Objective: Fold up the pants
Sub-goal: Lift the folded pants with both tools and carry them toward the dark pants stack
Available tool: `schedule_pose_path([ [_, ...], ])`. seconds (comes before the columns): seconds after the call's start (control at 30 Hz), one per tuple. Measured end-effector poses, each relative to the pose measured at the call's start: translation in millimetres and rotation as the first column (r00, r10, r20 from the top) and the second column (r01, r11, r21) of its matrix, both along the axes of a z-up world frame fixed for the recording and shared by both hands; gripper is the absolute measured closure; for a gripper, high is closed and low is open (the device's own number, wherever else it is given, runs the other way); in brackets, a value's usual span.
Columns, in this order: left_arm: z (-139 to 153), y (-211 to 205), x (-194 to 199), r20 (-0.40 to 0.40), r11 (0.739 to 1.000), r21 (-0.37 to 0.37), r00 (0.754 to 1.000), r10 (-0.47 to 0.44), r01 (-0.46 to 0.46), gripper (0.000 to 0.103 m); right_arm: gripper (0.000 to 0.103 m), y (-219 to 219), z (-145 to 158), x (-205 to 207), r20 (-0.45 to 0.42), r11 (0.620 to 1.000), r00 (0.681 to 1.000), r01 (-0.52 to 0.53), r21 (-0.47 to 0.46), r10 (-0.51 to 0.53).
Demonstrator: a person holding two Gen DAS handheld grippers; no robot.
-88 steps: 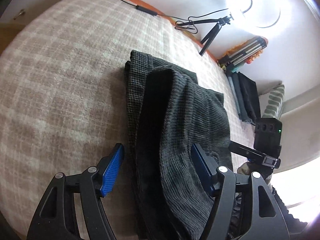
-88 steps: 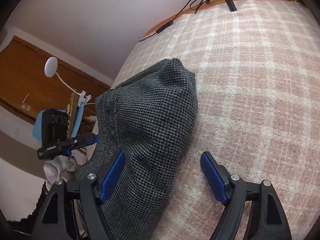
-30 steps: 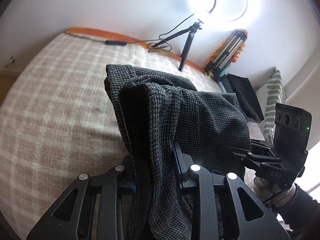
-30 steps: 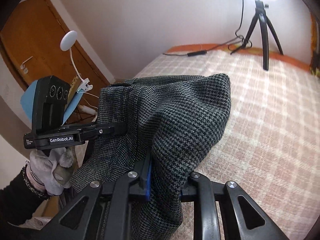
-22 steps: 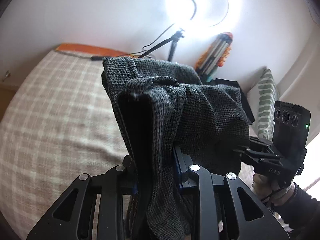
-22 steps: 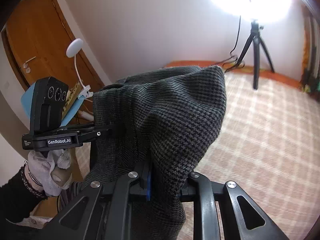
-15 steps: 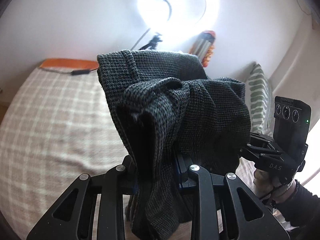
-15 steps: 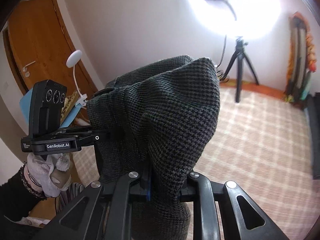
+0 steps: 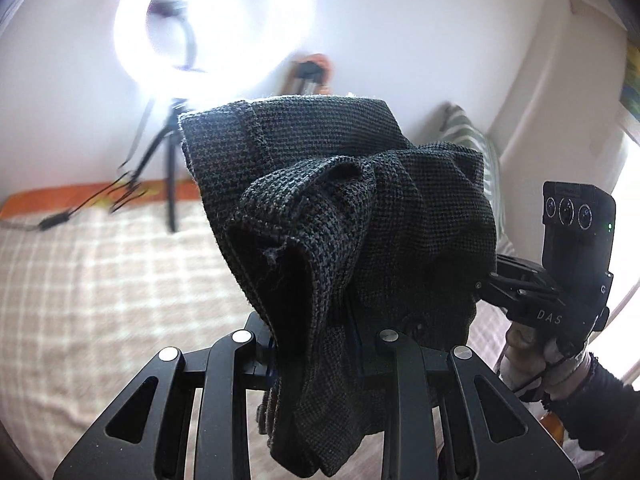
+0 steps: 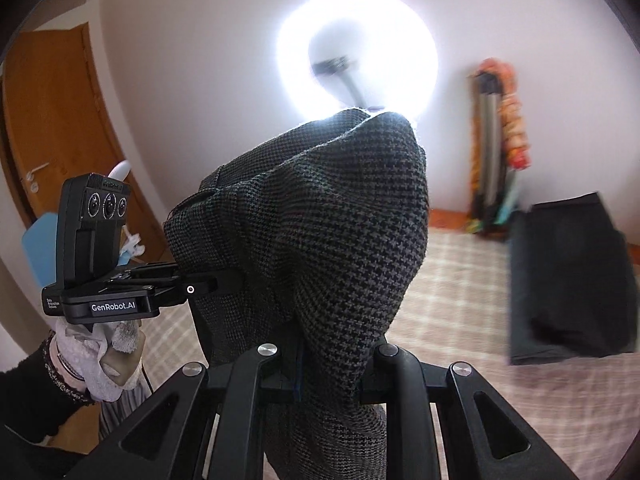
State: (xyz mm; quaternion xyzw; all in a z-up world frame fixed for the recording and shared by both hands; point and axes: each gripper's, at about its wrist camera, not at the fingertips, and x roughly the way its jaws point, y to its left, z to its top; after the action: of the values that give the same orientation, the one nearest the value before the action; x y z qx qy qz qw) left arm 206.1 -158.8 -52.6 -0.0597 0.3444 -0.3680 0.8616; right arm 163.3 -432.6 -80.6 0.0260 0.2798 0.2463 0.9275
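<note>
Dark grey houndstooth wool fills the middle of both wrist views: the pants (image 9: 340,240), bunched and lifted clear of the bed (image 9: 80,300), hang between two handheld grippers.

In the left wrist view, a pink and cream checked blanket covers the bed at the left, with a glowing ring light (image 9: 212,28) on a tripod at its far edge. At centre, the left gripper (image 9: 316,340) is clamped tight on a thick fold of the cloth, its jaws nearly together and the blue pads buried in fabric. To the right, the right gripper (image 9: 486,284) bites into the far side of the same bundle, held by a gloved hand (image 9: 544,356).

In the right wrist view, a wooden door (image 10: 52,120) stands at the left, the left gripper meets the cloth beside it, and the right gripper's jaws, likewise nearly closed on the pants, sit at bottom centre. A folded black garment (image 10: 568,280) lies on the bed at the right.

The risks, as judged from here: each gripper holds a crumpled wad and not a clean edge, so layers may slip out unevenly and the pants may land twisted or creased. Loose cloth dangling below the jaws could drag or fold under on the bed. A wide swing might also brush the tripod or drop the bundle onto the black garment.
</note>
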Motion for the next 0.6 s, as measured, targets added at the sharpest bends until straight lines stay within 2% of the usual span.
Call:
schedule_pose_path([
  [0.37,25,-109,32,0.053,0.993,-0.018,0.992,-0.114,0.115,0.079,0.087,-107,36,-5,0.076,0.99,0.987,0.142,-0.02,-0.14],
  [0.6,33,-171,57,0.072,0.987,-0.018,0.985,-0.159,0.161,0.079,0.087,-170,54,9,0.104,0.974,0.971,0.22,-0.055,-0.213],
])
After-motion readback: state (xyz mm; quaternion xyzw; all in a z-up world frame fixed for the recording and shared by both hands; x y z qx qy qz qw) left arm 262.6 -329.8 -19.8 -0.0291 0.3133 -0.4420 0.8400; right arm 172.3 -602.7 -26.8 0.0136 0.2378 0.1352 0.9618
